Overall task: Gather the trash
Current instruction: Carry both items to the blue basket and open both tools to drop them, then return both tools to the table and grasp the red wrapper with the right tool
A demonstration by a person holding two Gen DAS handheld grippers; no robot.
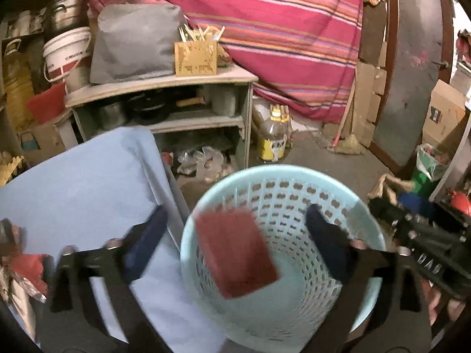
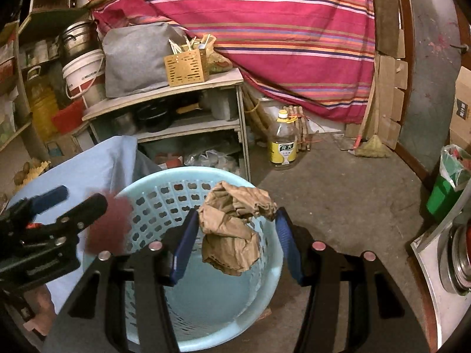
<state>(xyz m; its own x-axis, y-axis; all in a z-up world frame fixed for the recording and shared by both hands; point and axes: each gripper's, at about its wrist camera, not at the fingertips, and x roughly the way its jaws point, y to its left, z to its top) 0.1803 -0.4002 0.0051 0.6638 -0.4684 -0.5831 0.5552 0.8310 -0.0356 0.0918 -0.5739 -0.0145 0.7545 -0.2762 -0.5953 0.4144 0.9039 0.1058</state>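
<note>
Holding both grippers over the pale blue basket [image 1: 282, 176], which fills the lower centre of each wrist view. My left gripper [image 1: 235, 229] stands spread wide, its dark blue fingers [image 1: 147, 241] well apart, and nothing is pressed between them. A red-brown block [image 1: 235, 253], blurred, sits between the fingers without touching either, inside the basket's rim in the left wrist view. In the right wrist view the same block [image 2: 109, 223] shows as a red blur at the left of the frame, just beyond the tip of the left gripper [image 2: 76, 206] and against the basket's [image 2: 182, 173] near-left rim. My right gripper [image 2: 235, 229] is about half closed and clamped on a crumpled brown paper wad [image 2: 232, 232]; the left blue pad [image 2: 185, 244] presses its side, and the right pad meets its upper corner. The wad hangs above the basket's opening at frame centre. A light blue cloth [image 1: 88, 182] covers the surface at the left of both frames, beside the basket. Behind, upper centre, a shelf unit [image 1: 164, 82] carries a grey bag [image 1: 132, 41] and a wooden holder [image 1: 195, 57] with sticks. A plastic bottle [image 2: 283, 144] with a yellow label stands on the floor right of the shelf.
</note>
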